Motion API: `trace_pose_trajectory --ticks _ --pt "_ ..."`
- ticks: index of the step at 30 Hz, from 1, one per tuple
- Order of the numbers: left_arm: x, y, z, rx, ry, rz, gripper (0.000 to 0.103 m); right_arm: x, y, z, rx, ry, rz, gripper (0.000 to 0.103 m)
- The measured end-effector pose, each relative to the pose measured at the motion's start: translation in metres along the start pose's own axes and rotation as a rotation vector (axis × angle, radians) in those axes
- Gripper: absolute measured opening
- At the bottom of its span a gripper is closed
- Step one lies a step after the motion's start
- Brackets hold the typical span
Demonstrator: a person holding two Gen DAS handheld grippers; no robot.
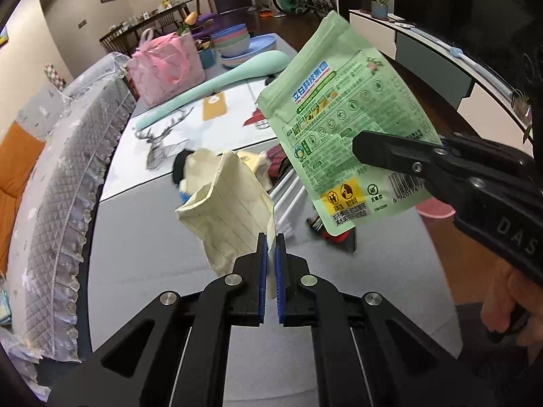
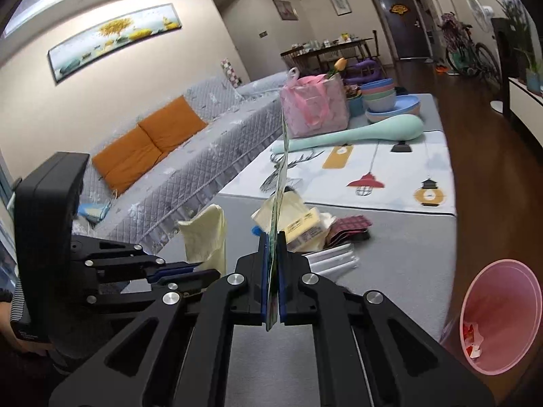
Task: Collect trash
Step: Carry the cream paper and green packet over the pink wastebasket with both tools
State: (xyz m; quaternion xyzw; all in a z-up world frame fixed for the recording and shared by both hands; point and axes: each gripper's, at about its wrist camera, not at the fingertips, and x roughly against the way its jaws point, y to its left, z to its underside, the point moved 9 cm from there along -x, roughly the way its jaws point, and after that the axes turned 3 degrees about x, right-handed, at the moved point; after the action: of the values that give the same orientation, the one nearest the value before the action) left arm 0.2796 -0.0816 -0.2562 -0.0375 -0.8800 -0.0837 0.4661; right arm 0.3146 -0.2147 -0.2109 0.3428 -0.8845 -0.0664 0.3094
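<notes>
My left gripper point(image 1: 270, 237) is shut on a crumpled pale yellow lined paper point(image 1: 224, 203), lifted above the grey floor mat point(image 1: 152, 254). From the right, my right gripper point(image 1: 359, 147) is shut on a green printed pouch point(image 1: 339, 118) held up in the air. In the right wrist view that pouch point(image 2: 284, 162) stands edge-on between the right gripper point(image 2: 271, 237) pads. The left gripper point(image 2: 212, 271) with the yellow paper point(image 2: 207, 234) is low on the left there. A pink bin point(image 2: 502, 312) with red and white scraps inside stands at the lower right.
More litter lies on the mat: a yellow packet point(image 2: 302, 224), a checkered wrapper point(image 2: 349, 225), white straws point(image 2: 332, 257). A grey quilted sofa point(image 2: 203, 156) runs along the left. Farther back sit a pink bag point(image 2: 314, 108), stacked bowls point(image 2: 380, 96) and a long mint object point(image 2: 373, 130).
</notes>
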Motion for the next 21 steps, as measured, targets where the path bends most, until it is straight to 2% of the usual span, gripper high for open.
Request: trace_pose_trajectory --ticks 11,14,21 --pt "-0.001 -0.072 -0.051 -0.060 -0.067 0.068 0.005 0.056 -0.074 -0.017 -0.115 -0.106 0.098 0.005" --pt "0.000 -0.096 -0.064 -0.099 -0.090 0.078 0.005 0.074 -0.091 -0.021 -0.095 -0.133 0.171 0.005" --pt "-0.003 -0.147 -0.088 -0.153 -0.115 0.123 0.005 0.110 -0.135 -0.019 -0.146 -0.167 0.245 0.005"
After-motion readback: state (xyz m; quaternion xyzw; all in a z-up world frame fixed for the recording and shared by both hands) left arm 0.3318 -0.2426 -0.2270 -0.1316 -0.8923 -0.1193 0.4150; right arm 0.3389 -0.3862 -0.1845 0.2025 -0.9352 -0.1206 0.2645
